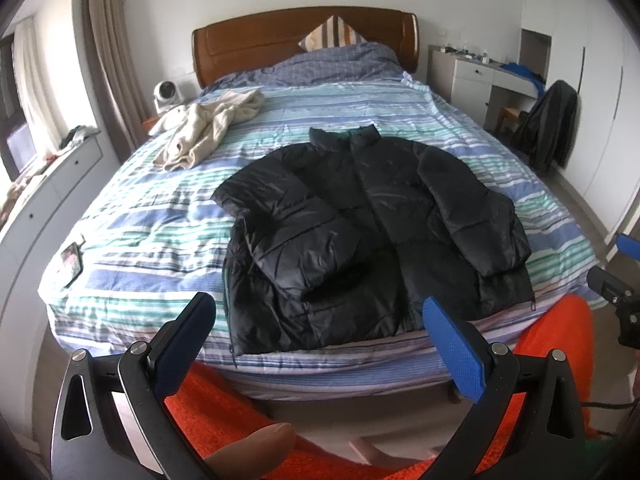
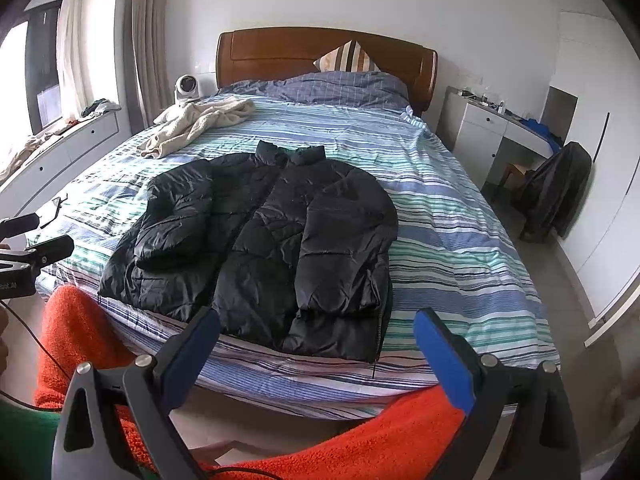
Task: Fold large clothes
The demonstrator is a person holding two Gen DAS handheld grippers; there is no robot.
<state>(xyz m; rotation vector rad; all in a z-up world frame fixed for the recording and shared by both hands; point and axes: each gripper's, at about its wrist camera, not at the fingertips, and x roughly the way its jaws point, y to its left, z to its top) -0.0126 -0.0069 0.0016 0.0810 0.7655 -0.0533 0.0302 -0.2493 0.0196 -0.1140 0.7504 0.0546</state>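
A black puffer jacket [image 1: 372,224] [image 2: 272,248] lies front-up on the striped bed [image 1: 132,232] [image 2: 460,240], collar toward the headboard, both sleeves folded in over the body, hem at the near edge. My left gripper [image 1: 318,312] hangs open just off the foot of the bed, in front of the hem, holding nothing. My right gripper [image 2: 316,328] is open too, back from the jacket's lower right corner. Each gripper shows at the edge of the other's view: the right gripper [image 1: 616,300] and the left gripper [image 2: 36,248].
A cream garment [image 1: 208,128] [image 2: 196,124] is crumpled at the far left of the bed, and a phone [image 1: 72,262] lies near the left edge. Orange fabric [image 1: 552,344] [image 2: 360,436] covers the person's legs below me. A white desk [image 2: 492,136] and a chair draped in dark clothing [image 2: 560,188] stand to the right.
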